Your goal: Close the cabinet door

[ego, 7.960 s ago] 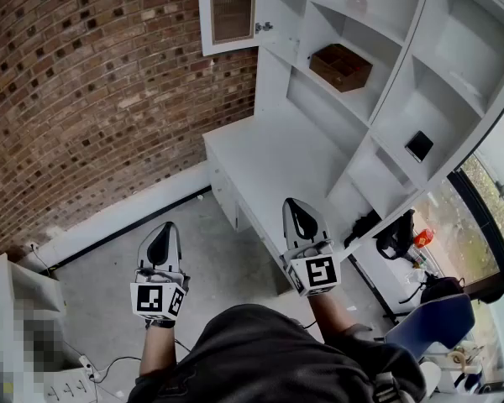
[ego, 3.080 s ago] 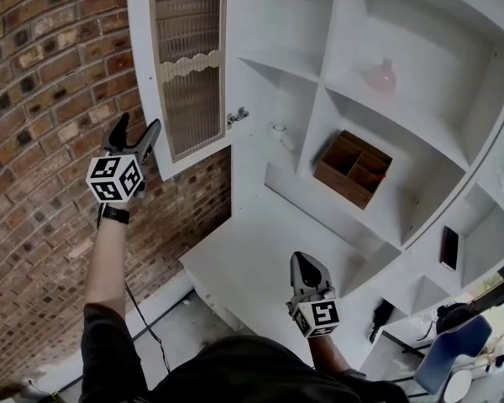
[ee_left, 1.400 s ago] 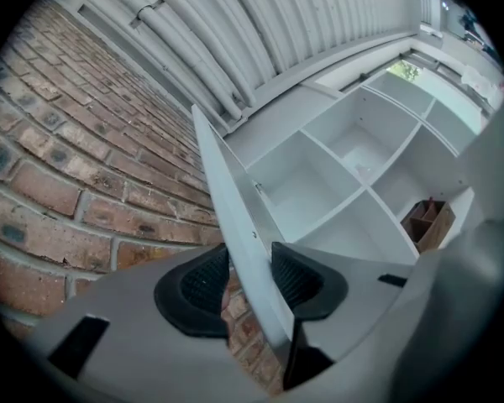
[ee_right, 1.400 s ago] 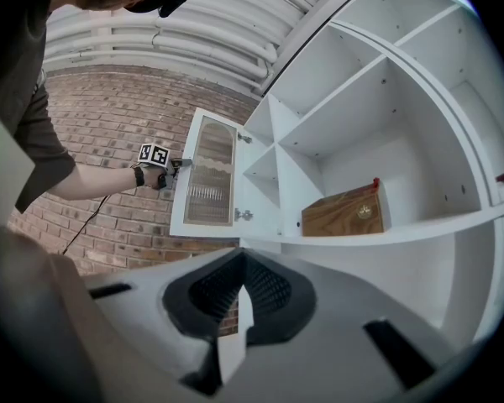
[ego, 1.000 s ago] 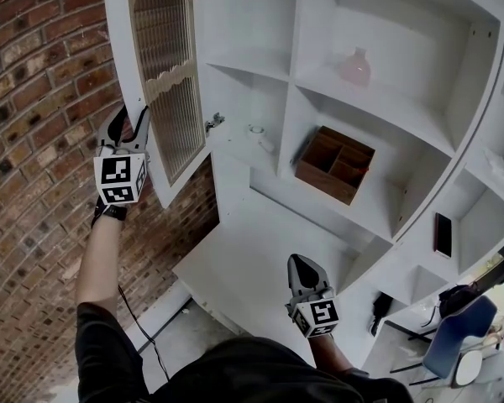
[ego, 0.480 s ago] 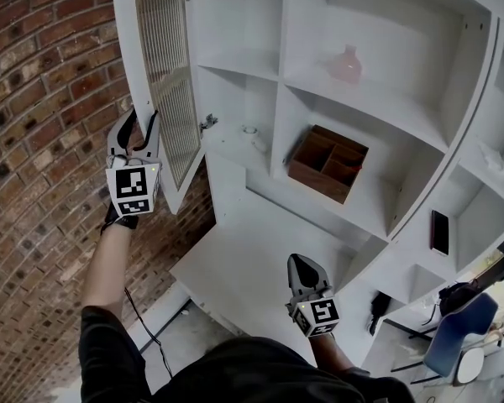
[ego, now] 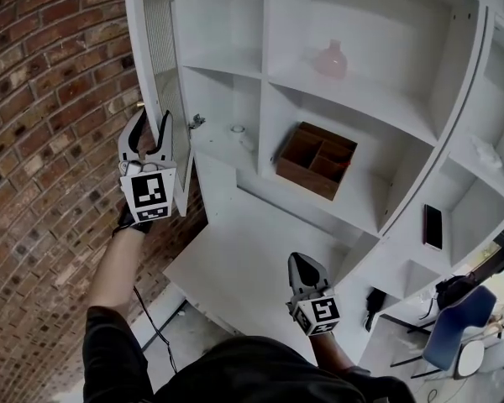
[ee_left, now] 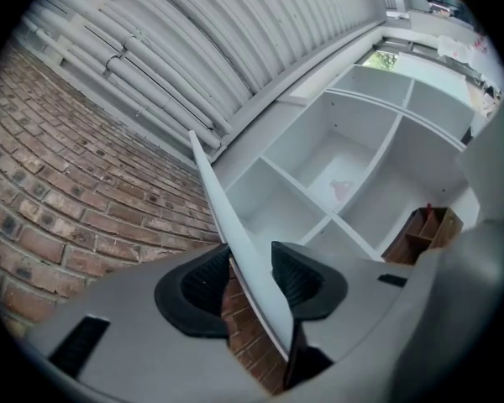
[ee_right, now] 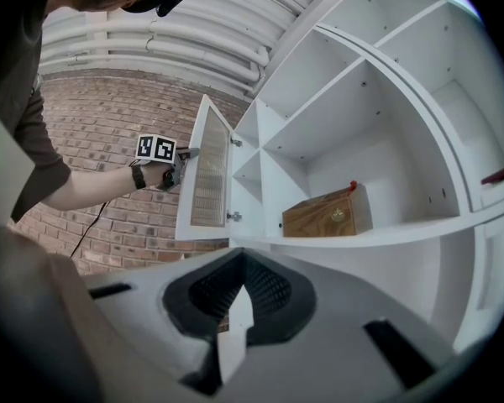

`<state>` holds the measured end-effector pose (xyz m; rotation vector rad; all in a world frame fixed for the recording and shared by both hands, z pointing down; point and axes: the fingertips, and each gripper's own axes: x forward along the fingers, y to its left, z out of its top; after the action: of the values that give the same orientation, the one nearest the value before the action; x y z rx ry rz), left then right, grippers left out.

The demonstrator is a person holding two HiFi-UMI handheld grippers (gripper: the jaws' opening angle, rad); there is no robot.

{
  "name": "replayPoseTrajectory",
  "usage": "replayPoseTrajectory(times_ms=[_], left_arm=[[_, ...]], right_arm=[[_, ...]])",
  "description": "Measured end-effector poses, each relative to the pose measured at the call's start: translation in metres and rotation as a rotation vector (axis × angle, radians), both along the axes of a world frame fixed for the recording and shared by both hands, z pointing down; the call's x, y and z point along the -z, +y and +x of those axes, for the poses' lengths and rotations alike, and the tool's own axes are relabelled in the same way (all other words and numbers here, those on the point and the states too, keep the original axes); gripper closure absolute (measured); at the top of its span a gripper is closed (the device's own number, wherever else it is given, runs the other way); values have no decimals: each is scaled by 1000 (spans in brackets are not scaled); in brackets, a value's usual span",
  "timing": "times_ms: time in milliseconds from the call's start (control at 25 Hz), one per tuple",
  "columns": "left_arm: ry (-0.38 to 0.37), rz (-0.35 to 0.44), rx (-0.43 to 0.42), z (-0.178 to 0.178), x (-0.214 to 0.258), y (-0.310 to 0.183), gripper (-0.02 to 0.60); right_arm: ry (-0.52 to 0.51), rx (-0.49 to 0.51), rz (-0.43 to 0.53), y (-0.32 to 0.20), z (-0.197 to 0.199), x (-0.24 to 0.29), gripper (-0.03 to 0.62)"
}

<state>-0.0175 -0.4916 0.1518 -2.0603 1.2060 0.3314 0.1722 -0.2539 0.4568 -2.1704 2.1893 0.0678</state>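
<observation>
The white cabinet door (ego: pixel 155 57) with a ribbed glass panel stands partly open, nearly edge-on in the head view, hinged on the white shelf unit (ego: pixel 265 82). My left gripper (ego: pixel 151 127) is raised and shut on the door's lower free edge, one pad on each face. In the left gripper view the door edge (ee_left: pixel 212 179) runs between the pads of that left gripper (ee_left: pixel 249 267). My right gripper (ego: pixel 307 269) hangs low over the desk top (ego: pixel 235 263), shut and empty. The right gripper view shows the right gripper (ee_right: pixel 242 282), the door (ee_right: pixel 206 179) and the left gripper (ee_right: pixel 178 159).
A brick wall (ego: pixel 42 141) stands left of the door. On the shelves sit a wooden divided box (ego: pixel 315 159), a pink vase (ego: pixel 330 60) and a dark phone-like thing (ego: pixel 432 227). A blue chair (ego: pixel 458 334) is at the lower right.
The door has swung further toward the shelf unit, and my left gripper has moved right with it. The right gripper has hardly moved.
</observation>
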Motion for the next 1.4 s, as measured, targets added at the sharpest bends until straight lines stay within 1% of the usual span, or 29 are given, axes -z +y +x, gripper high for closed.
replayPoseTrajectory(times_ms=[160,280,440,680,1000,1200,1400], left_arm=[[-20,2,-26,19,-2,8,411],[-29,6,-35,37,-2,13,407],[-17,16,-23,54,-3,17,405],[-1,25,-32,78,-3,20,403],[-21,27,-57,114,-5,22,394],[-42,29,-74,134,-8,20,388],[-53,22,-74,151,-10,17,387]], right_arm=[[-8,-8,-11,5,4,-3,595],[-7,-16,1,8,8,-1,595],[-7,-41,15,15,16,0,595],[-33,-76,-18,29,30,-8,595],[-41,-123,-6,44,47,-10,595],[-51,-138,-13,50,55,-12,595],[-57,-149,-13,53,61,-14,595]])
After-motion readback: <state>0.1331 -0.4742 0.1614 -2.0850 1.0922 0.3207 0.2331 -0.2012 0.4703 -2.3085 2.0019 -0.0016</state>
